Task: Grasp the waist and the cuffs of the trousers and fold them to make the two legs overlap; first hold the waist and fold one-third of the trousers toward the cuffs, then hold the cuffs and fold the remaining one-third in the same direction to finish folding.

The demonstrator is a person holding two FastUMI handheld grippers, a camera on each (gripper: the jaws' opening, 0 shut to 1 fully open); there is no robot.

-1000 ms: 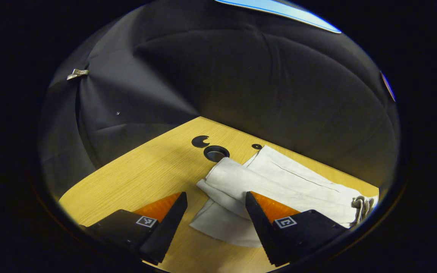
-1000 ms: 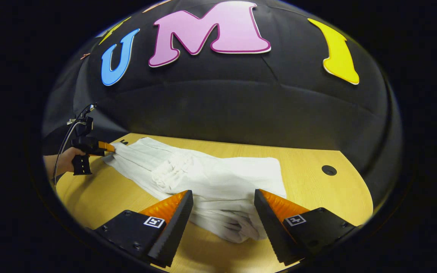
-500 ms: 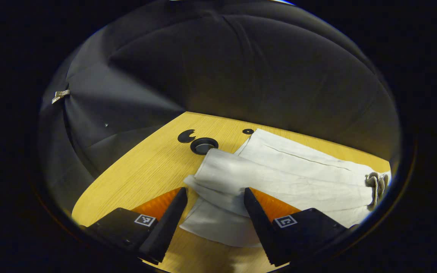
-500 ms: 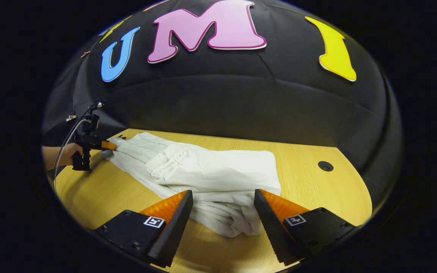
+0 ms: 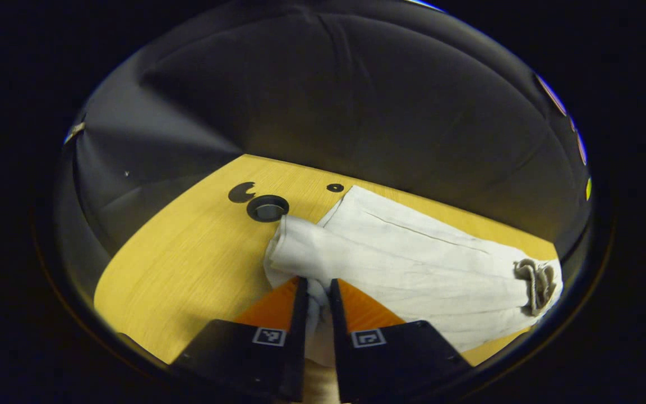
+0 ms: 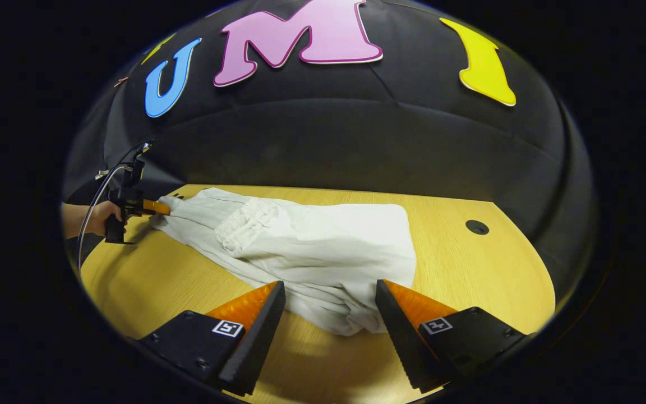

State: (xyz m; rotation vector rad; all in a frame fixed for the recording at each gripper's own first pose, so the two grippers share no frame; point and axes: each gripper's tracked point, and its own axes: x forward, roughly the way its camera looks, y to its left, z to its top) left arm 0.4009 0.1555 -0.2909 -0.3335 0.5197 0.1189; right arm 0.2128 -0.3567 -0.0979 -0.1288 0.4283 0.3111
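Left gripper [image 5: 316,289] clamps the trousers' [image 5: 413,264] cuff end between its fingers; right gripper [image 6: 331,294] gapes, trousers' fold just ahead.

A light yellow wood-grain tabletop [image 6: 485,269] with a rounded edge stands against a black cloth wall [image 6: 328,140] that hangs in soft folds and creases. Near the table's far corner sits a round black cable grommet [image 5: 267,208], its crescent-shaped black cover piece [image 5: 241,192] lying just beside it — a small black round hole [image 5: 335,187] is nearby. Another small dark hole [image 6: 476,227] marks the other end. Light falls brightly on the wood; the cloth stays dim.
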